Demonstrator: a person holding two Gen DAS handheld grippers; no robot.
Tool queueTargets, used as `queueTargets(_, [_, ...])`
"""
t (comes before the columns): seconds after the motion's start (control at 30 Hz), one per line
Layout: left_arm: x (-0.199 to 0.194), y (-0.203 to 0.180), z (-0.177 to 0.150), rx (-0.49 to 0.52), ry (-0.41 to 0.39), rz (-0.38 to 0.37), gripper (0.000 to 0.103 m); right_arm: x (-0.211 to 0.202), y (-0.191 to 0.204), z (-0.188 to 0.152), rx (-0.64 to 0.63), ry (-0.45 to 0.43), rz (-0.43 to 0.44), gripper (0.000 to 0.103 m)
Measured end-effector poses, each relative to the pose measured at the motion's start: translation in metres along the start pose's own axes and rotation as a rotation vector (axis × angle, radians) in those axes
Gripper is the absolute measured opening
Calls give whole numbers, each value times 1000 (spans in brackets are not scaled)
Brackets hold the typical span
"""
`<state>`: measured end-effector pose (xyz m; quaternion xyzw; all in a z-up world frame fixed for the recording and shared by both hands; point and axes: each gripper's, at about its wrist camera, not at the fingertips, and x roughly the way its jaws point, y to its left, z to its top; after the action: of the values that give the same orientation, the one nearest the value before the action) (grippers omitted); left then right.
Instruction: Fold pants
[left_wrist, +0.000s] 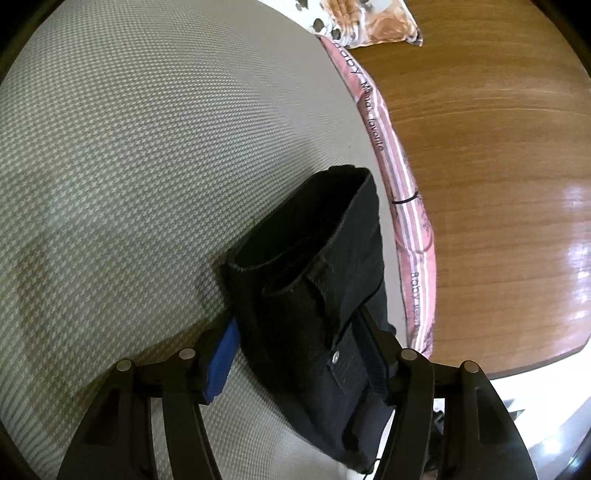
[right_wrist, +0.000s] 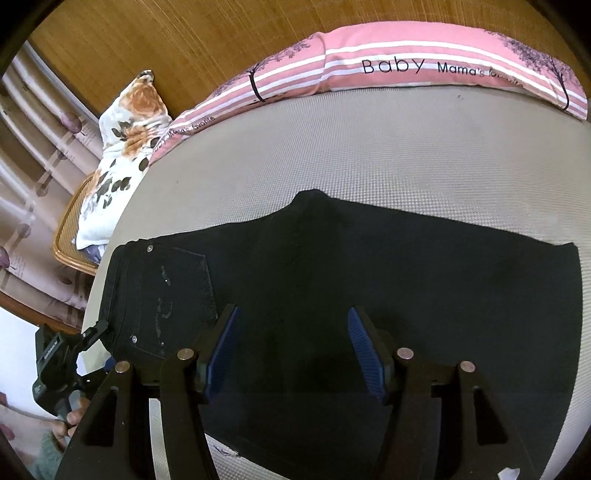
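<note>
Left gripper (left_wrist: 295, 354) is clamped on the waistband of the pants (right_wrist: 369, 280), folded on the mattress (right_wrist: 369, 147); right gripper (right_wrist: 293, 350), held wide above, should be placed at 6 o'clock edge, layers kept aligned.

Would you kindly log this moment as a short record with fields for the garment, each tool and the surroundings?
garment: black pants, folded, flat on the grey mat
left tool: at the waistband end, fingers either side of the cloth; closure unclear
right tool: open, above the pants' middle, gripping nothing
mat edge: pink striped cloth
beyond: floral pillow, wooden board
</note>
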<state>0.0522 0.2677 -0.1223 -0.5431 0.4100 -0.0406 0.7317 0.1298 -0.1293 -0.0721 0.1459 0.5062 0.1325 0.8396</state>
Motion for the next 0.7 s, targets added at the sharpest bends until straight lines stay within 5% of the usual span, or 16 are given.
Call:
queueTargets(0.4, [12, -11, 6, 59, -31, 19, 65, 10, 6, -7, -3, 27, 8, 58])
queueTargets(0.57, [12, -11, 3, 60, -40, 108, 38, 5, 4, -9, 6, 16, 10, 58])
queueTargets(0.7, [13, -29, 0, 122, -42, 212, 32, -7, -2, -12, 33, -6, 12, 58])
